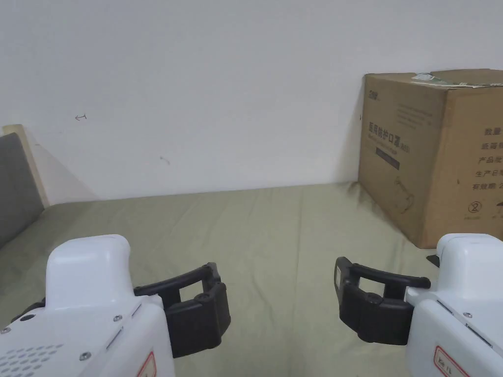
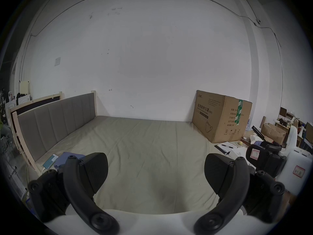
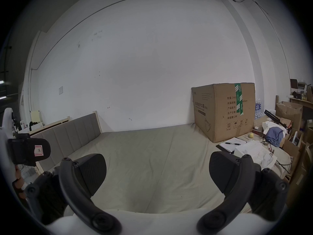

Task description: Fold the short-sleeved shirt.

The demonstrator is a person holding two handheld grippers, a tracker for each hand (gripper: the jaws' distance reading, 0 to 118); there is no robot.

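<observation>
At the far left, my bed's grey padded headboard (image 2: 55, 121) stands along the side of the mattress. At its foot, in the left gripper view, a phone (image 2: 50, 161) lies flat just beside some bluish cloth (image 2: 71, 157); whether that cloth is the short-sleeved shirt I cannot tell, as my own jaw covers most of it. My left tongs (image 2: 155, 174) hang above the olive-green bedsheet (image 1: 275, 230) with the jaws wide apart and nothing between them. The sheet in front of me is bare, with a few long creases running away toward the white wall (image 1: 221, 88). My right tongs (image 3: 157, 172) hang level with the left ones, well apart from them, jaws likewise spread wide and holding nothing. Farther right, a big cardboard box (image 1: 432, 152) sits on the sheet against the wall, sealed with green tape on its side. Beside it, in the right gripper view, lie a notebook with a pen (image 3: 232, 143) on it, loose white papers (image 3: 252, 151) and a blue garment (image 3: 274, 135) heaped among clutter off the bed's edge.
</observation>
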